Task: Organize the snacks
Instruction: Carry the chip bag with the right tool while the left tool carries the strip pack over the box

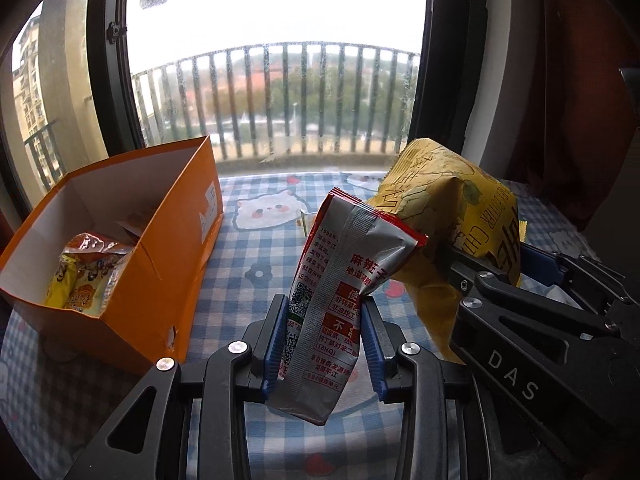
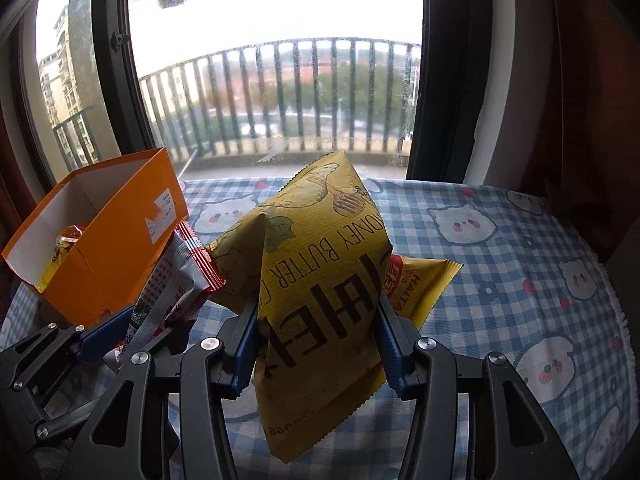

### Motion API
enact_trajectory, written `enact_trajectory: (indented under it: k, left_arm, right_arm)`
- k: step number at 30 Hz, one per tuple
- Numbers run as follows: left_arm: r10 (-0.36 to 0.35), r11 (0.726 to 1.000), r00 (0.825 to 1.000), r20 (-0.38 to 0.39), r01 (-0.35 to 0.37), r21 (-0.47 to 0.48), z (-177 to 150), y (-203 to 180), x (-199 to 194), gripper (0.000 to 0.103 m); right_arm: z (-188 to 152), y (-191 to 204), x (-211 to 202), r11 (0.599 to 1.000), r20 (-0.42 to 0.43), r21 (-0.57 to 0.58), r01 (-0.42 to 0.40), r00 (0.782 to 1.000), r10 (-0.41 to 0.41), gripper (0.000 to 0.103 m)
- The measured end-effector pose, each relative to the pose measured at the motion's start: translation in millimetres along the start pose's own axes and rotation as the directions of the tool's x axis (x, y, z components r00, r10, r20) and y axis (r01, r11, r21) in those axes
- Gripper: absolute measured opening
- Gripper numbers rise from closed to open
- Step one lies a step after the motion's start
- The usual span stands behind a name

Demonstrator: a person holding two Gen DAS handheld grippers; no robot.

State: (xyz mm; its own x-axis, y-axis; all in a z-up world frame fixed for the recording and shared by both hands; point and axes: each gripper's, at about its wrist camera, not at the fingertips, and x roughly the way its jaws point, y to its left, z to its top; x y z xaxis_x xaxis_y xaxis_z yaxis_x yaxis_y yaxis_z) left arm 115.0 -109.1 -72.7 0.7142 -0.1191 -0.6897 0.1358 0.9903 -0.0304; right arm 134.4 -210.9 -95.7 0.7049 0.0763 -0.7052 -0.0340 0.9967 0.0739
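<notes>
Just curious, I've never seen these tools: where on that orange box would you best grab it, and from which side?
Grip the orange box by its near long wall, coming down from above: the top is open, and that thin upright wall fits between a hand-held gripper's fingers.

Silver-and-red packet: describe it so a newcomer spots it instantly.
Start at the orange box on the checked tablecloth; just right of it, the left gripper clamps a silver-and-red packet. Unlike the yellow chip bag beside it, it is slimmer, with a QR code.
</notes>
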Motion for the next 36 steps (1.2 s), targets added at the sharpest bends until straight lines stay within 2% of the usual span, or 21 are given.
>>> enact_trajectory:
  k: [12,24,30,36]
  left_arm:
    - [-0.013,1.0,0.995,0.098,0.011,0.022,8.2,-2.2,-40.8,0.035]
    - [-0.01,1.0,0.98,0.2,0.007,0.015,11.4,16.8,-77.9,0.035]
    - [0.003,1.0,0.975,0.224,-0.001,-0.007,13.8,33.8,-82.5,0.035]
    - [0.024,0.999,0.973,0.229,-0.016,-0.034,17.7,58.4,-81.6,0.035]
  right_arm:
    - [10.1,10.0,-47.4,1.0,0.081,0.01,-0.012,0.997,0.011,0.055]
    - [26.6,27.0,-86.6,1.0,0.183,-0.017,-0.011,0.983,0.014,0.055]
    - [33.5,47.4,-96.0,0.999,0.216,-0.034,-0.014,0.976,0.021,0.055]
    - [42.7,68.7,-87.8,0.998,0.215,-0.049,-0.032,0.976,0.042,0.055]
